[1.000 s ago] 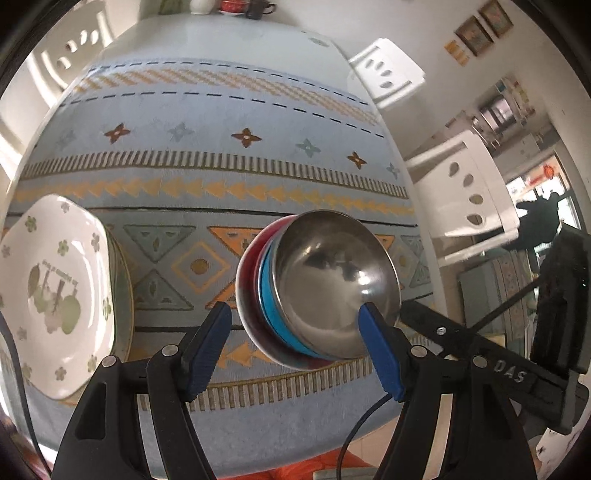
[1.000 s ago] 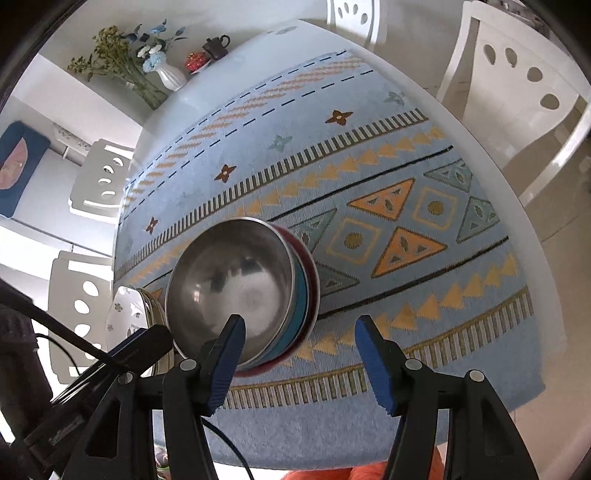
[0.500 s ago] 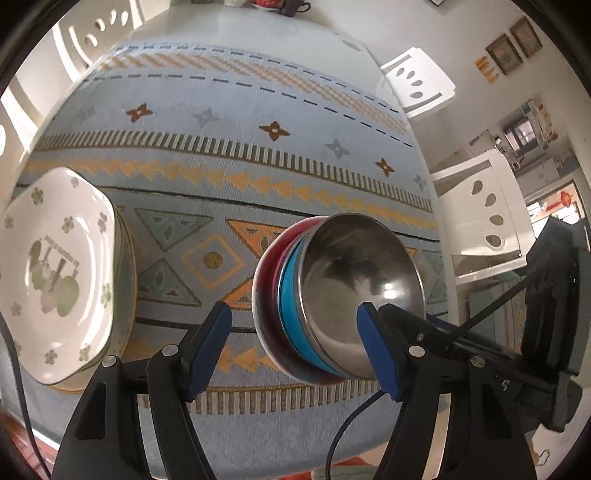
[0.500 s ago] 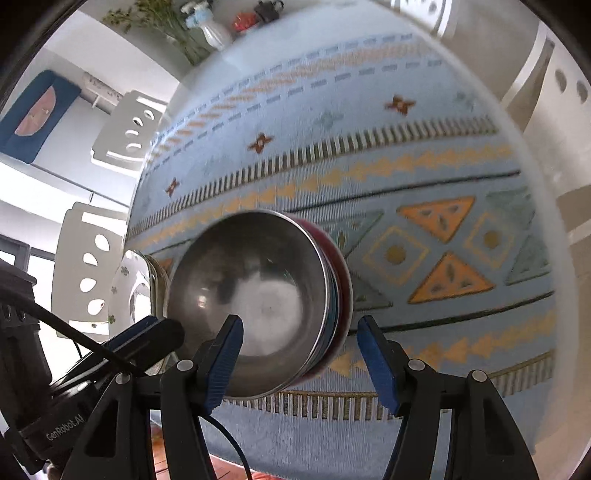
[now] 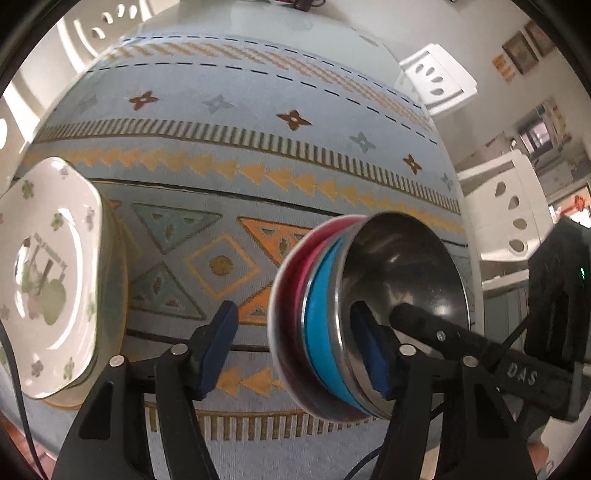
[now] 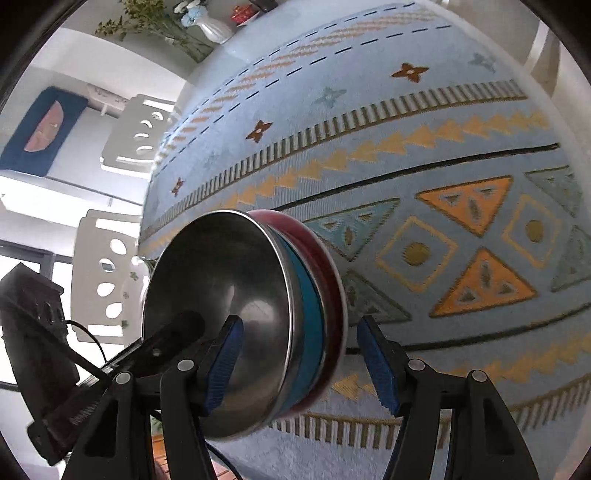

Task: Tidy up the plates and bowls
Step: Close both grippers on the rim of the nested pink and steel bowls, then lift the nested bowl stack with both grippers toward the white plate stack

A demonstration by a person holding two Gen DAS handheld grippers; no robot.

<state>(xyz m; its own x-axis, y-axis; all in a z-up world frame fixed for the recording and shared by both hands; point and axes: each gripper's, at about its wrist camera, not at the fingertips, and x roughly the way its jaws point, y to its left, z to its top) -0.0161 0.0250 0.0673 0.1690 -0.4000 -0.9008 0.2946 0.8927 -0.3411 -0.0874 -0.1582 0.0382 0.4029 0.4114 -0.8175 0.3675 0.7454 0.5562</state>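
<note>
A stack of three nested bowls stands near the table's front edge: a steel bowl (image 5: 402, 280) on top, a blue bowl (image 5: 323, 325) under it and a red bowl (image 5: 291, 295) at the bottom. My left gripper (image 5: 295, 347) is open, straddling the stack's near rim, one blue pad inside the steel bowl. My right gripper (image 6: 303, 365) is open and straddles the same stack (image 6: 236, 302) from the other side. White floral plates (image 5: 48, 277) are stacked at the left.
The table carries a light blue patterned cloth (image 5: 236, 122). White chairs (image 5: 509, 218) stand around it. A vase of flowers (image 6: 207, 26) and small items stand at the far end. The table's front edge is just below the bowls.
Both grippers have moved in closer to the bowl stack, so each now has a pad on either side of the rim. The stack looks larger and more tilted in both views.
</note>
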